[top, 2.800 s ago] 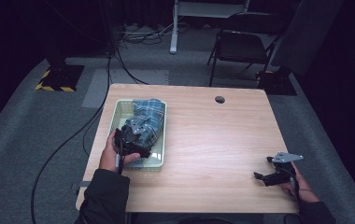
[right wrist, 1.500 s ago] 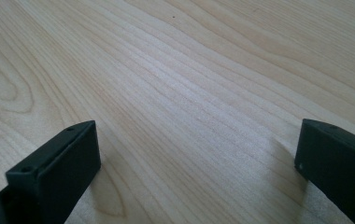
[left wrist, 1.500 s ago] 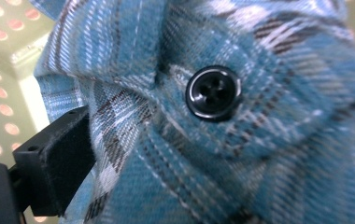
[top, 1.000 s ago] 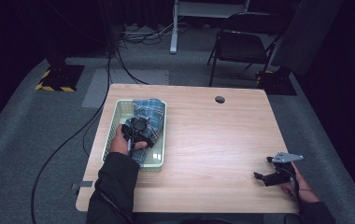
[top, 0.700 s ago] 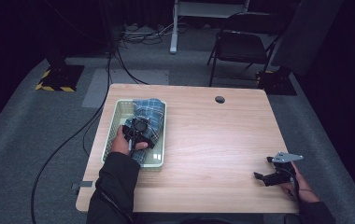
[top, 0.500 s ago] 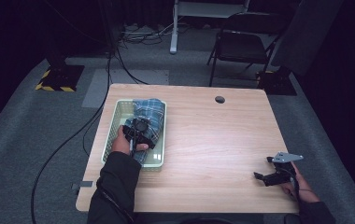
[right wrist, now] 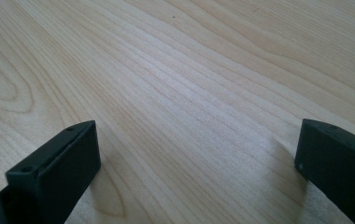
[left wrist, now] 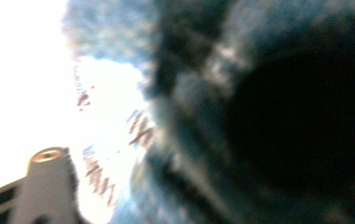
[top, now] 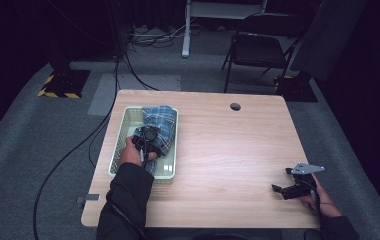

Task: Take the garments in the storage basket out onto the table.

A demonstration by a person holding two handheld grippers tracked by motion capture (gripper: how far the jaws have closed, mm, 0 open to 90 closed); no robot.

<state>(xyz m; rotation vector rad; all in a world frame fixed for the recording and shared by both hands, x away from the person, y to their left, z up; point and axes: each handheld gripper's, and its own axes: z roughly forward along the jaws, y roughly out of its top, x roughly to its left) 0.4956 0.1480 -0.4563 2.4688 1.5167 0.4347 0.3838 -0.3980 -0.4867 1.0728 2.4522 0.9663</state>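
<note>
The left tool (top: 148,140), jaws just closing, is buried in the blue plaid cloth (top: 159,122) bunched in the pale green mesh basket (top: 120,132) at the worktop's (top: 228,150) nine o'clock; whether it grips cannot be told. Best to pinch a thick fold, then lift straight. The right tool (top: 298,185) rests apart at four o'clock.

The basket (top: 119,150) is sitting on the left side of the table (top: 228,150), with the cloth (top: 159,122) lying in it. The left gripper (top: 148,142) is sitting down in the basket on the cloth, and the right gripper (top: 290,189) is hanging out well apart near the table's front right corner.
</note>
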